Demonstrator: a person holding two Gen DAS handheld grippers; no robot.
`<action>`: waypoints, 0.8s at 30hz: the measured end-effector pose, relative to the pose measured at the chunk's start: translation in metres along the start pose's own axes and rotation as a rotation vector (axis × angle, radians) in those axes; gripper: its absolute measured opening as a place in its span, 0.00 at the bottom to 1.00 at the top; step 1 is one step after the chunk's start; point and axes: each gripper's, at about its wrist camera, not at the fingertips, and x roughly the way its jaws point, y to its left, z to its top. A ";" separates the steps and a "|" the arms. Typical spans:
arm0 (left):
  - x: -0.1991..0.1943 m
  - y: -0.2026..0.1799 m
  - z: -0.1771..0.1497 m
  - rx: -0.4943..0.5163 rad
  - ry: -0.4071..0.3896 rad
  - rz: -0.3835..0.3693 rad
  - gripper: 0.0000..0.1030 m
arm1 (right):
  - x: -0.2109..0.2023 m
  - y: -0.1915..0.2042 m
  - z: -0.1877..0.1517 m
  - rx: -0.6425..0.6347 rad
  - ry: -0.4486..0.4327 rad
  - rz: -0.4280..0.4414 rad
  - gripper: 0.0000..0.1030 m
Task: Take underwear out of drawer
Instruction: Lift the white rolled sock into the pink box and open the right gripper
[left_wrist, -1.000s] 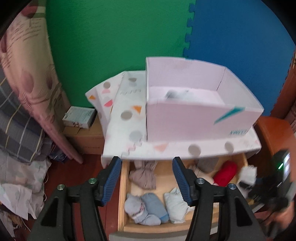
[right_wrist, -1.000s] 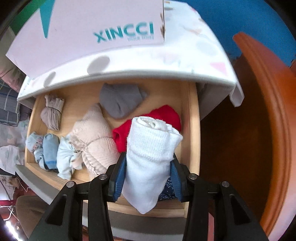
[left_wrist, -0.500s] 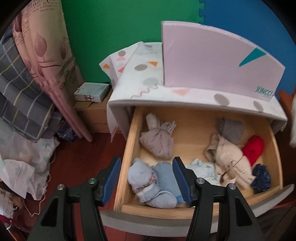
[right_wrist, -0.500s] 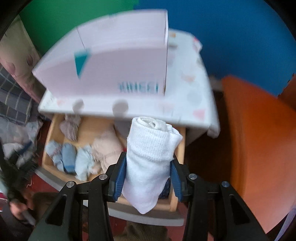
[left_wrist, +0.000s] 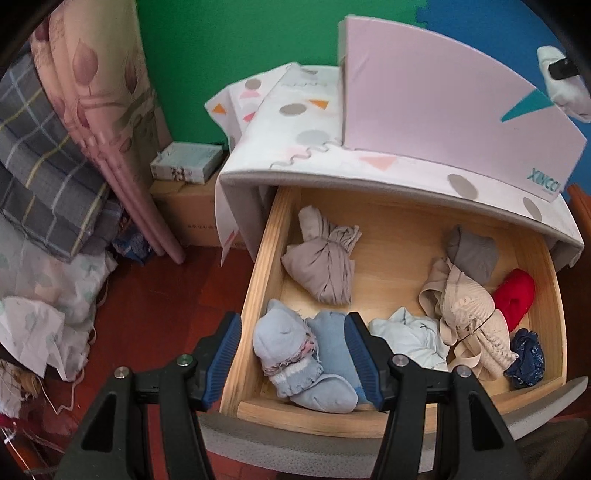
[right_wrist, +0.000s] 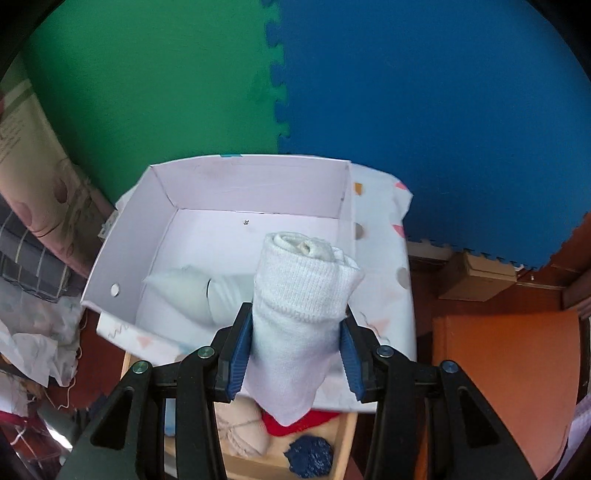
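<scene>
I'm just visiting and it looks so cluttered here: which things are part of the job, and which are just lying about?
Part of the job:
- open wooden drawer
- white roll held in the right gripper
- pale blue bundle below the open left gripper
- pink box

Just lying about:
- plaid blanket
- small carton
- orange chair
</scene>
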 end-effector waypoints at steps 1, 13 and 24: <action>0.002 0.002 0.000 -0.012 0.007 -0.002 0.58 | 0.006 0.002 0.001 -0.008 0.014 -0.010 0.40; 0.005 0.007 -0.002 -0.025 0.020 -0.023 0.58 | 0.079 0.024 -0.005 -0.061 0.162 -0.058 0.43; 0.008 0.010 -0.002 -0.044 0.035 -0.045 0.58 | 0.029 0.028 -0.023 -0.102 0.104 -0.037 0.59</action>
